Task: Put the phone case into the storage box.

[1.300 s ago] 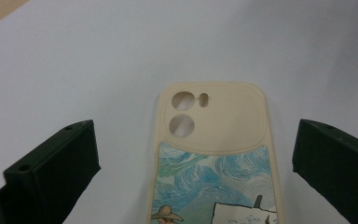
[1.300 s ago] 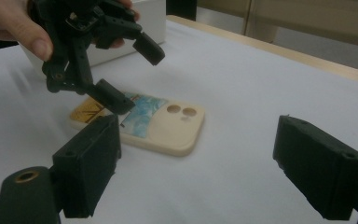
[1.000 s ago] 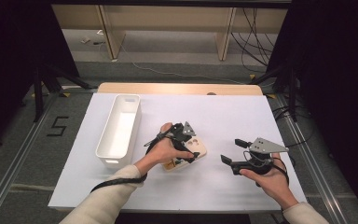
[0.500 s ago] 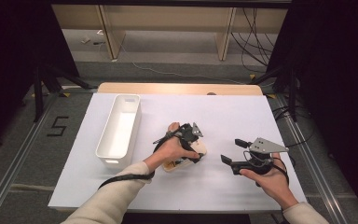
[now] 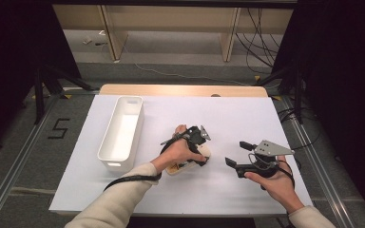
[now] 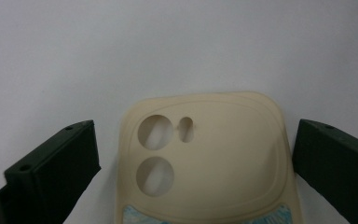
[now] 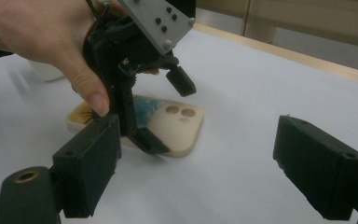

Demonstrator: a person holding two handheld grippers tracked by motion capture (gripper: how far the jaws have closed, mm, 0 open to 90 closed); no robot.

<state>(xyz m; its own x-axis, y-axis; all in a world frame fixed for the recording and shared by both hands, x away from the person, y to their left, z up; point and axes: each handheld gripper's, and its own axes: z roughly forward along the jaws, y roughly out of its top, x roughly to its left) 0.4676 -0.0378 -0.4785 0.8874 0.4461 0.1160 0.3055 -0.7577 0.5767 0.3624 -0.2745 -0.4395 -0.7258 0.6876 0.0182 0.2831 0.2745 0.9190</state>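
While left gripper (image 6: 193, 158) straddles cream phone case (image 6: 209, 158), jaws wide, untouching; right gripper (image 7: 214, 172) open, empty

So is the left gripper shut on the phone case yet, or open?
Open. The left gripper has its jaws on either side of the cream phone case, with white table visible in both gaps; the case lies flat.
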